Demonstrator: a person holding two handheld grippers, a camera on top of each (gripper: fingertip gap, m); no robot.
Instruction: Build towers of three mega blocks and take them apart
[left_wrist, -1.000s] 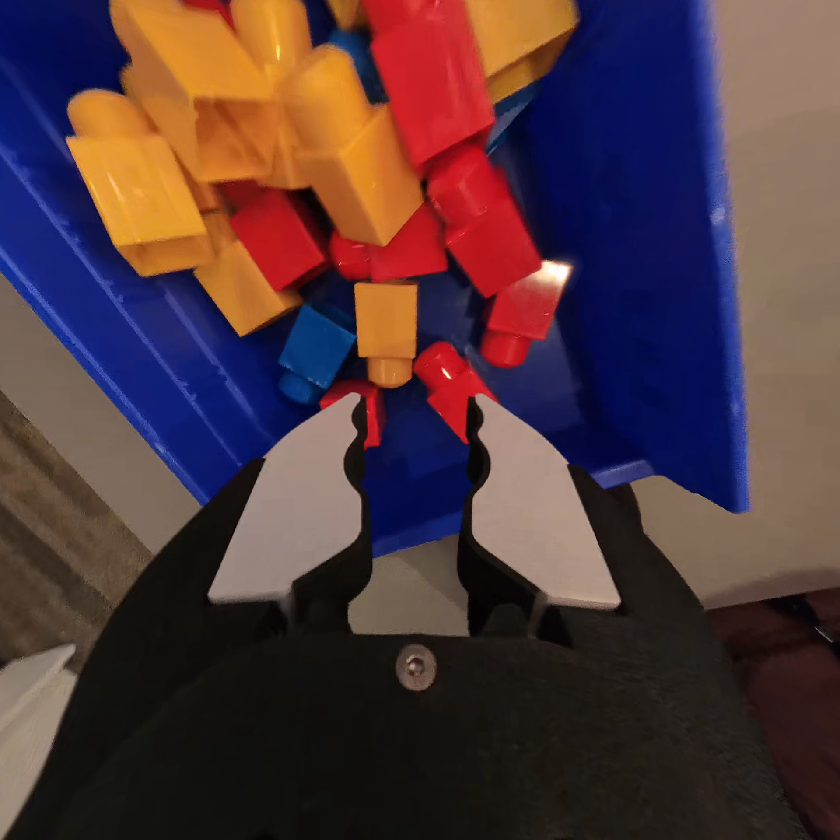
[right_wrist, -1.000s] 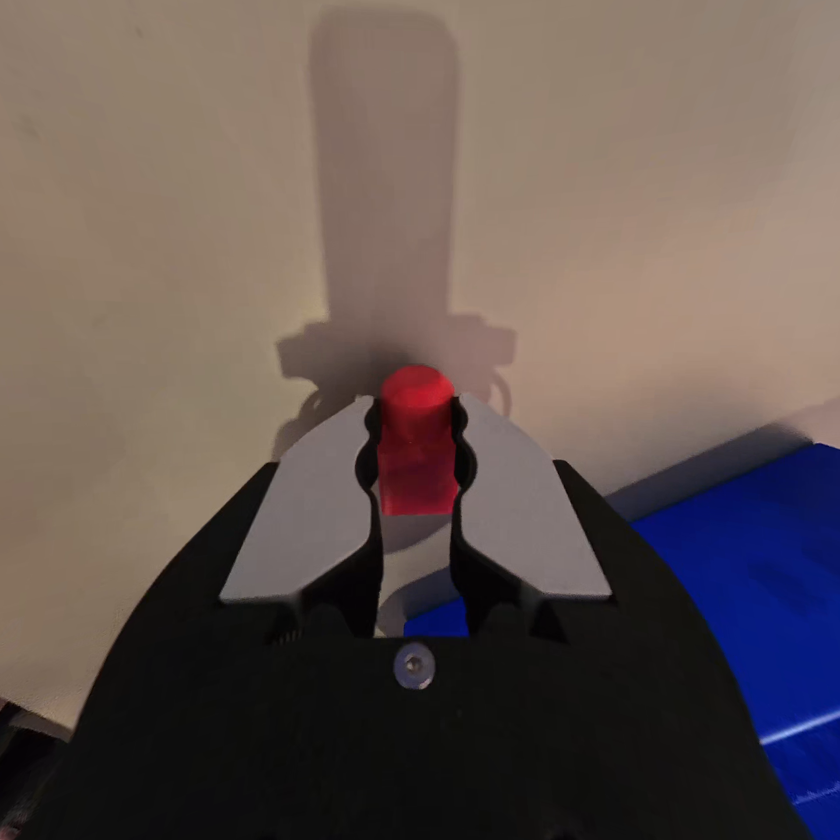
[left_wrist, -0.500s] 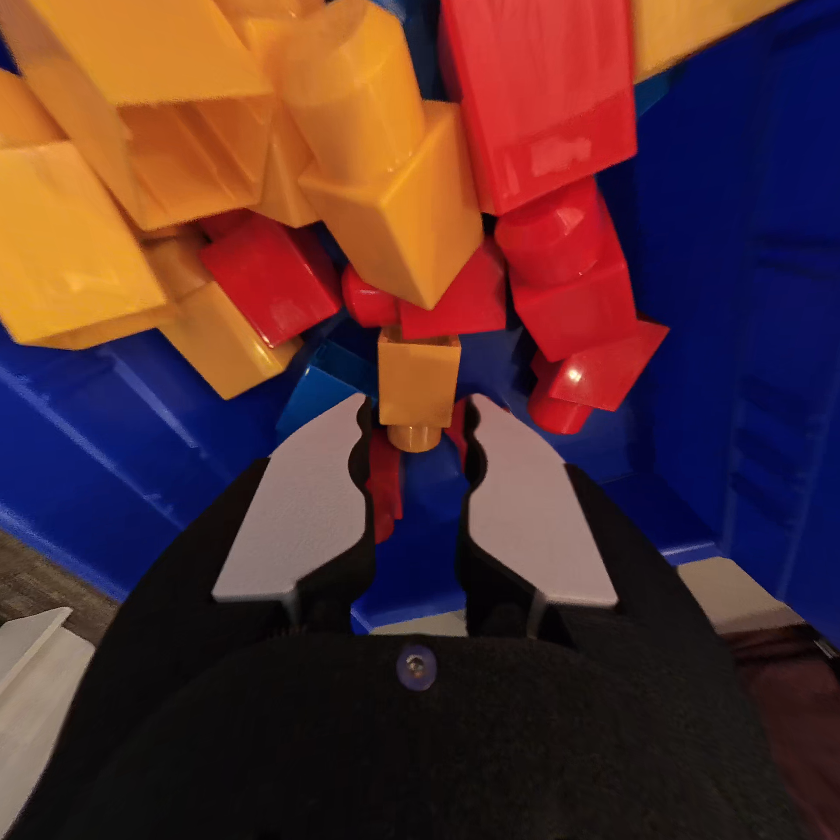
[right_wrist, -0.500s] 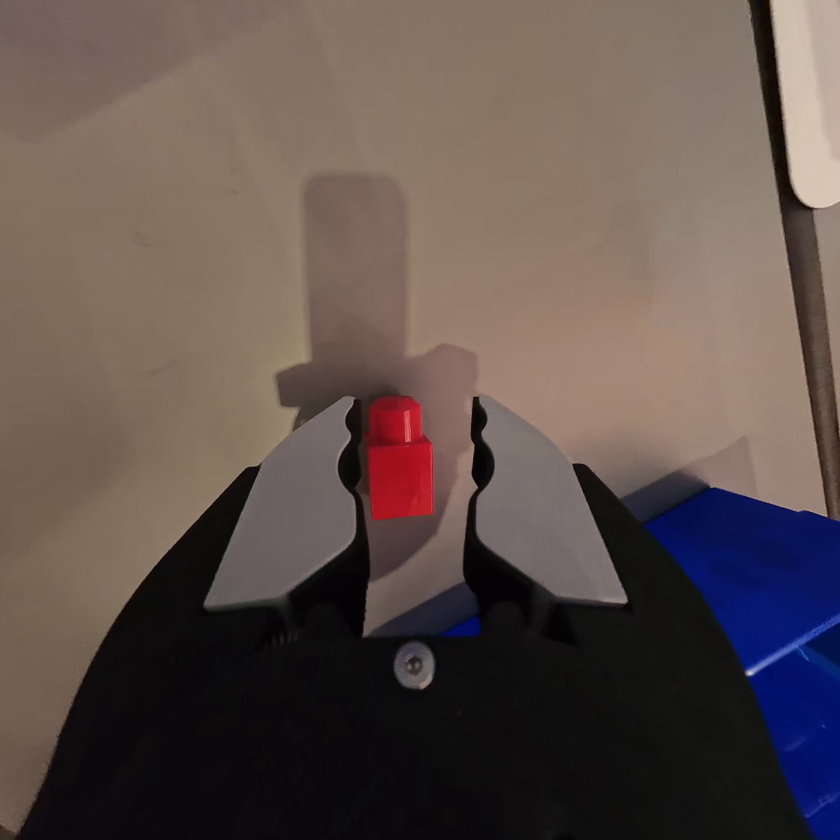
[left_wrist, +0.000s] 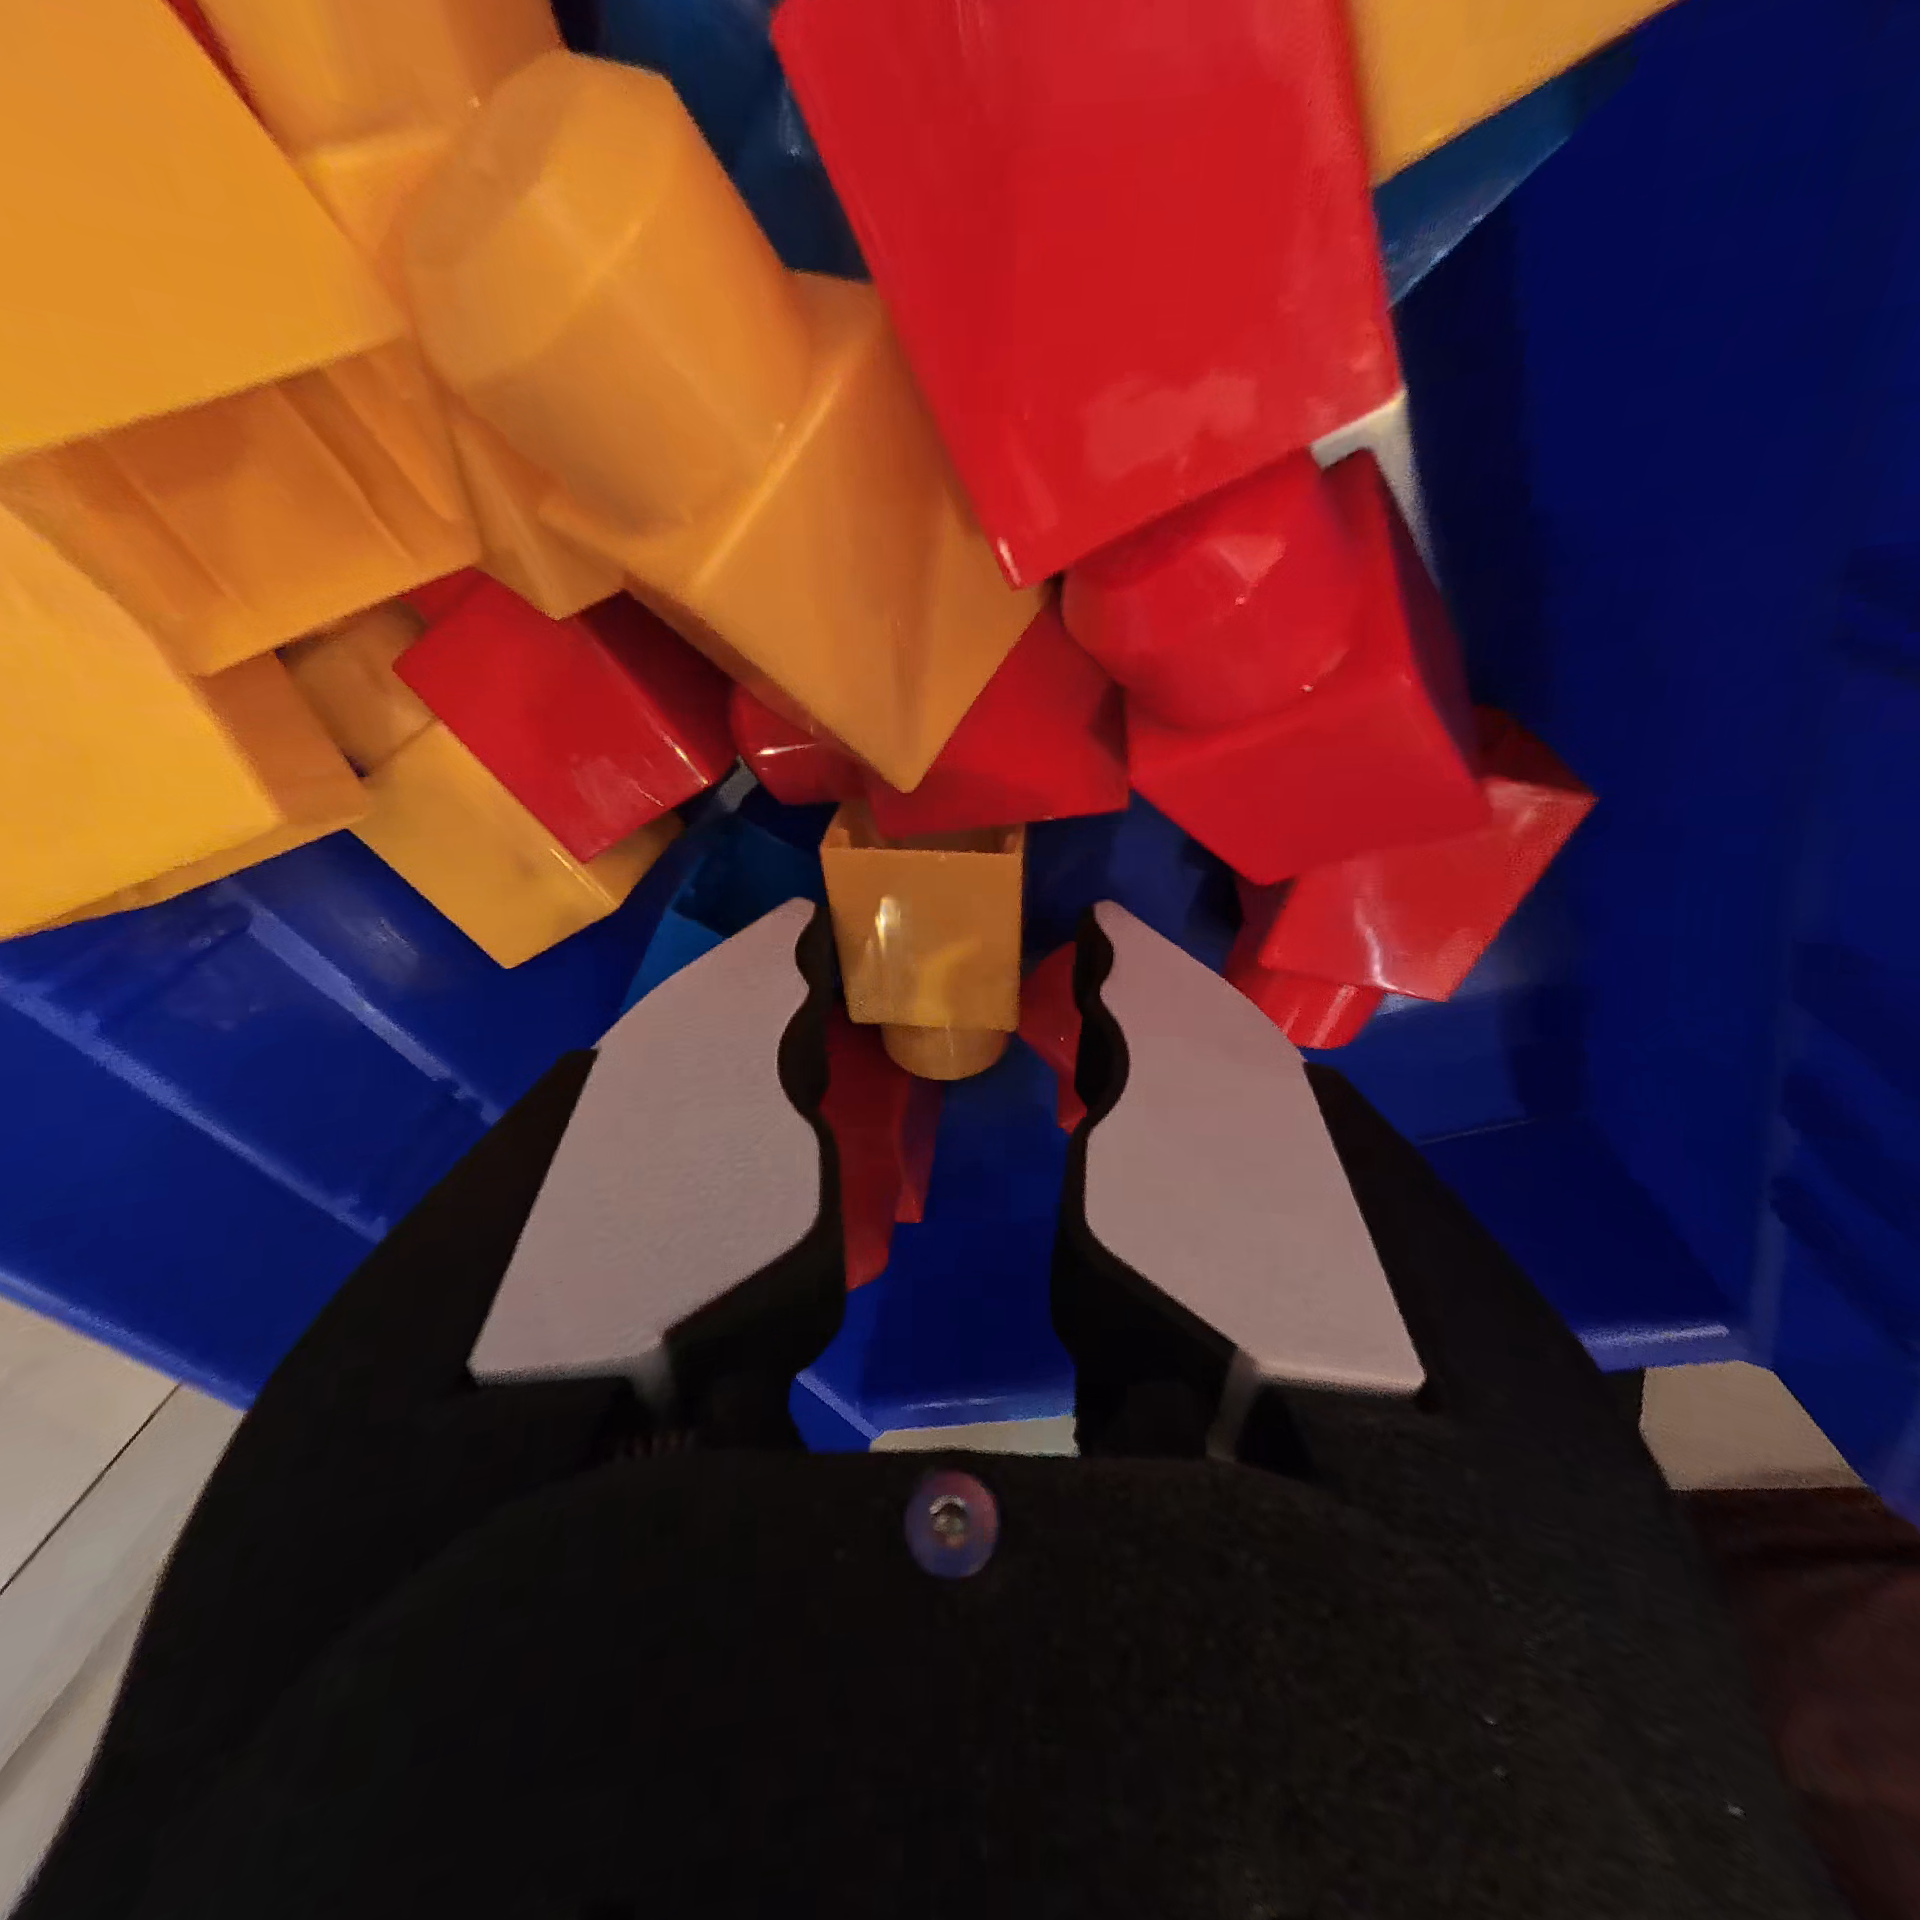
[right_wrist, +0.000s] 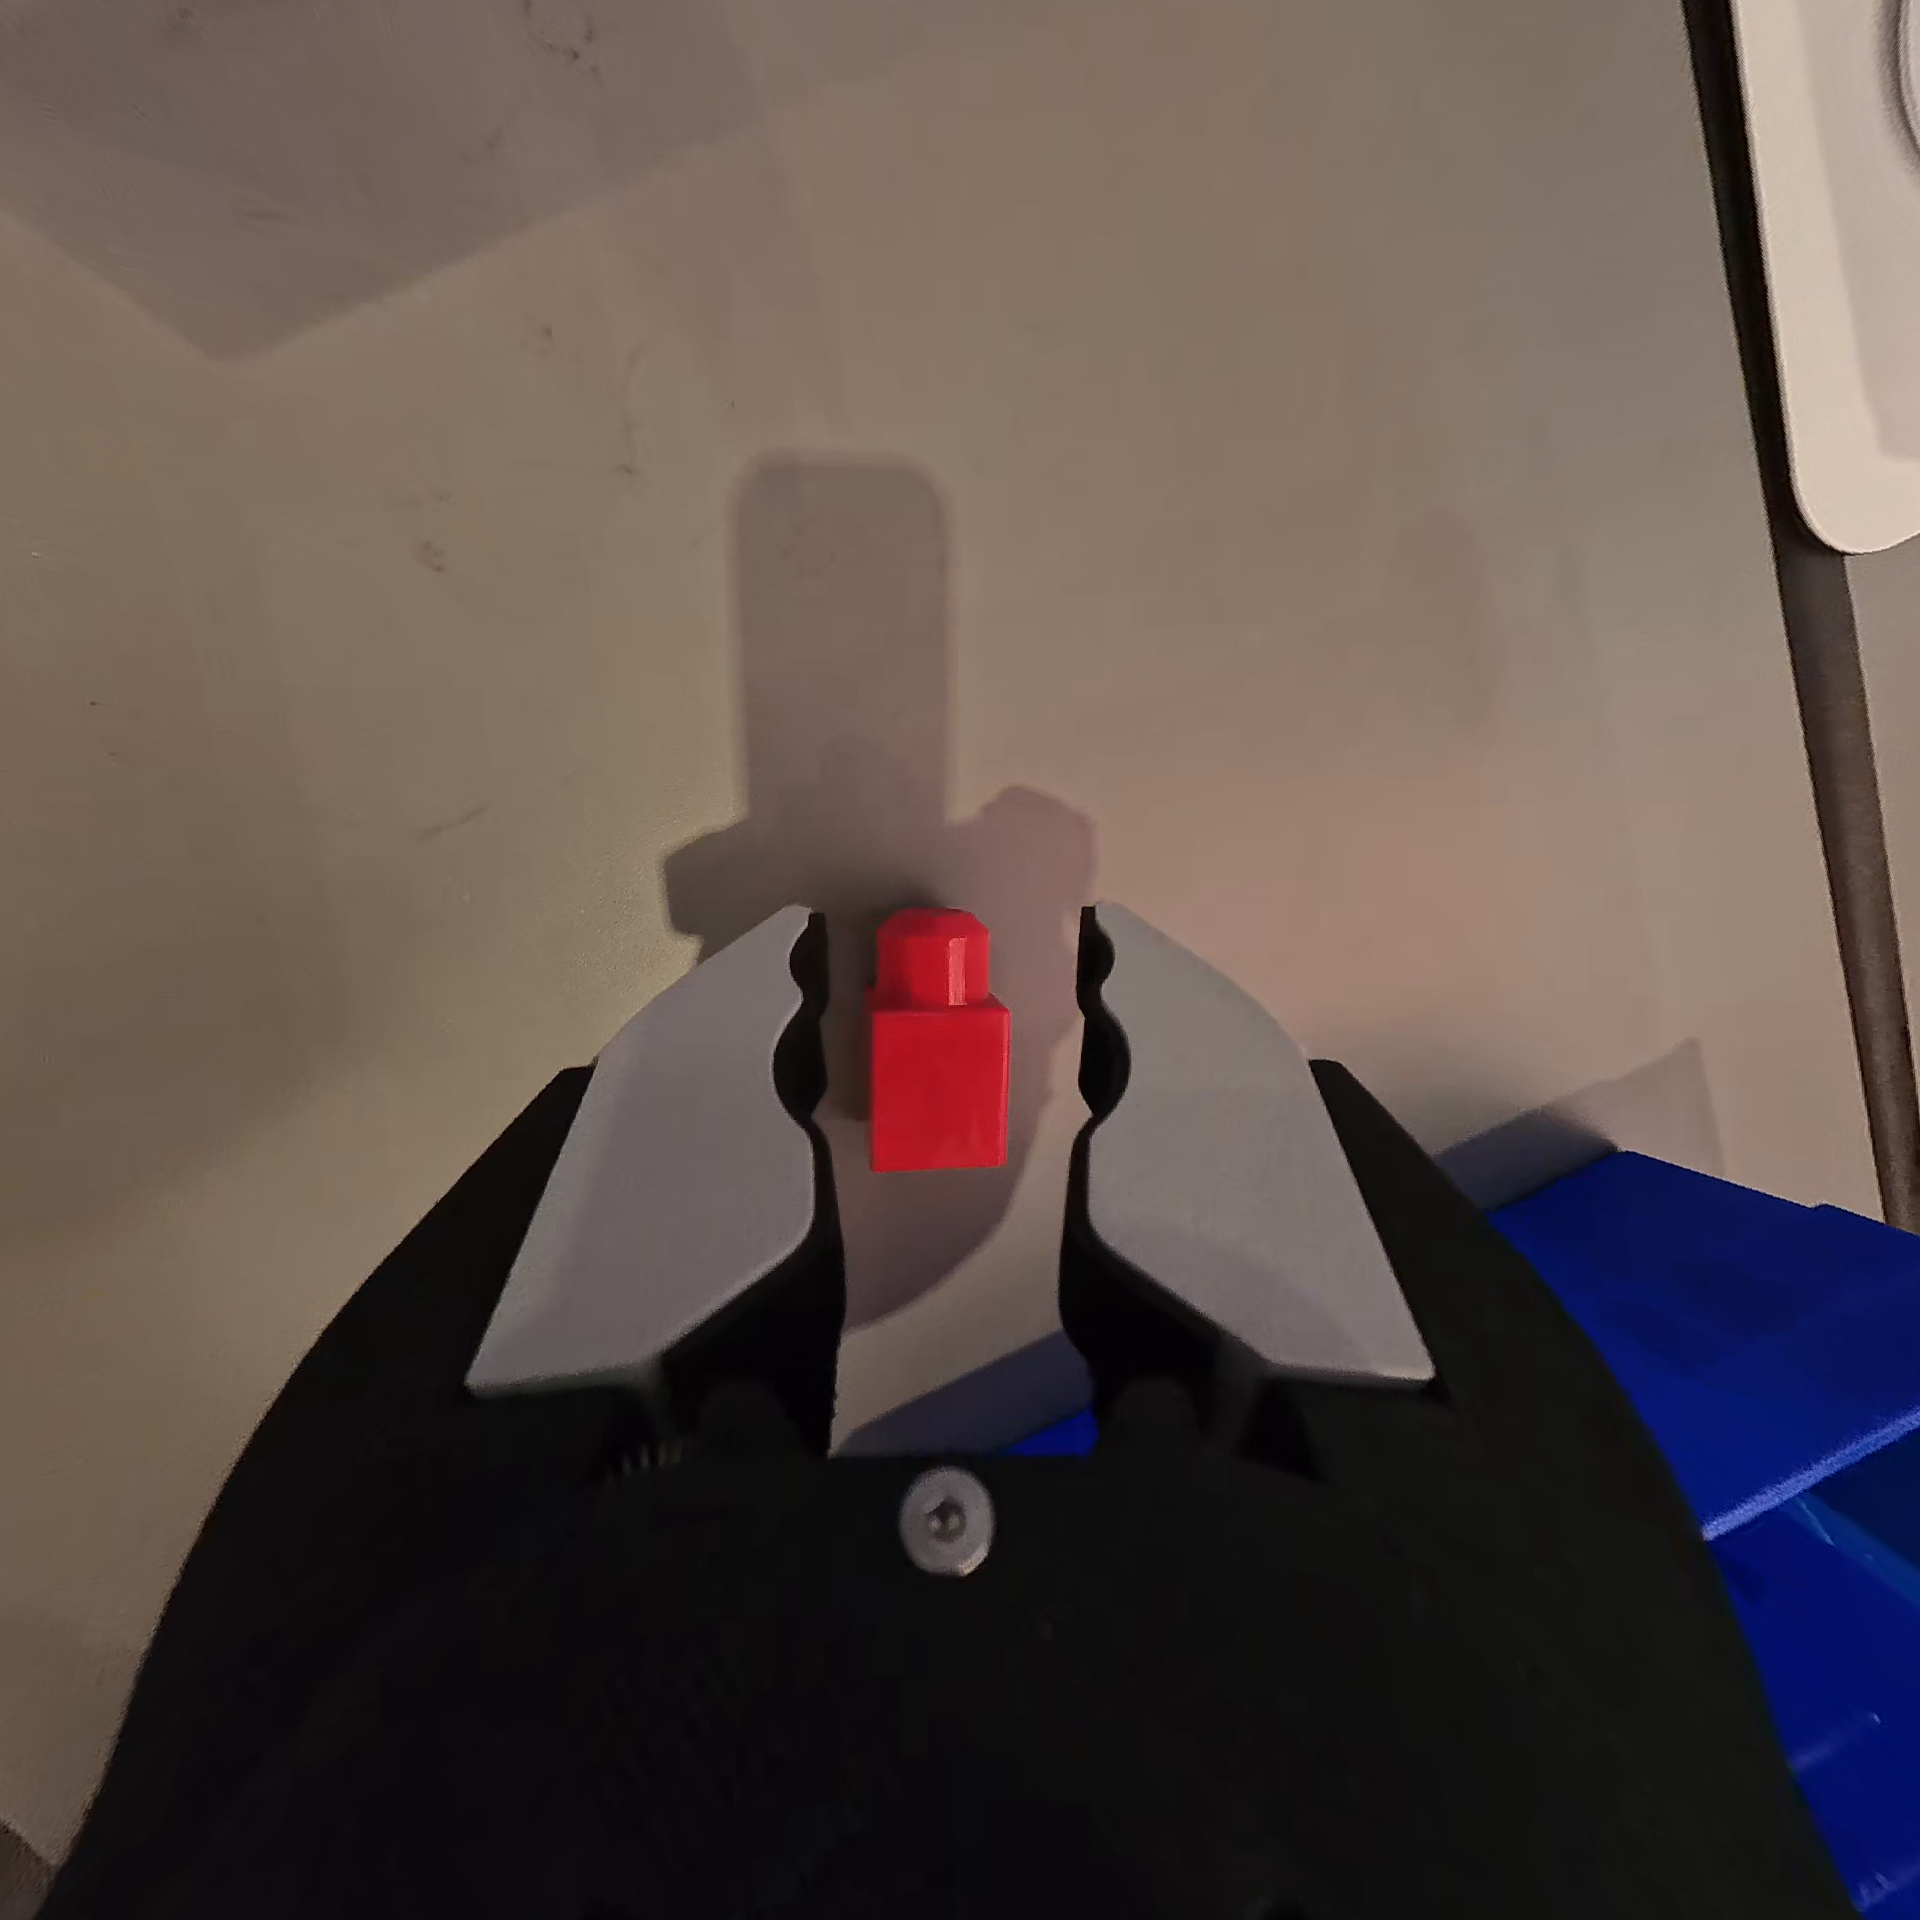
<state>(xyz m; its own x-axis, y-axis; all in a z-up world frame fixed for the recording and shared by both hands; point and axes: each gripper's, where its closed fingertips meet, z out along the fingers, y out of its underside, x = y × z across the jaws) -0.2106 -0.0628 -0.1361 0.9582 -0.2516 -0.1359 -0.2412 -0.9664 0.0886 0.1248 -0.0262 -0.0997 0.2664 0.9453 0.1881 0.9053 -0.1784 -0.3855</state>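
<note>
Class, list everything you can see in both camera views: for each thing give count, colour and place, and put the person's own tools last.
Bin: one, blue, holds the block pile; a corner shows in the right view.
Yellow blocks: several, heaped upper left; a small one between the left jaws.
Red blocks: several, heaped upper right.
Red block: one, upright on the table, between the right jaws, untouched.
Table: one, beige.
White object: one, top right edge.
Left gripper: open.
Right gripper: open.

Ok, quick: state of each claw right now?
Left claw: open around a small yellow block in the blue bin, not gripping.
Right claw: open, red block standing free between its fingers.
</note>
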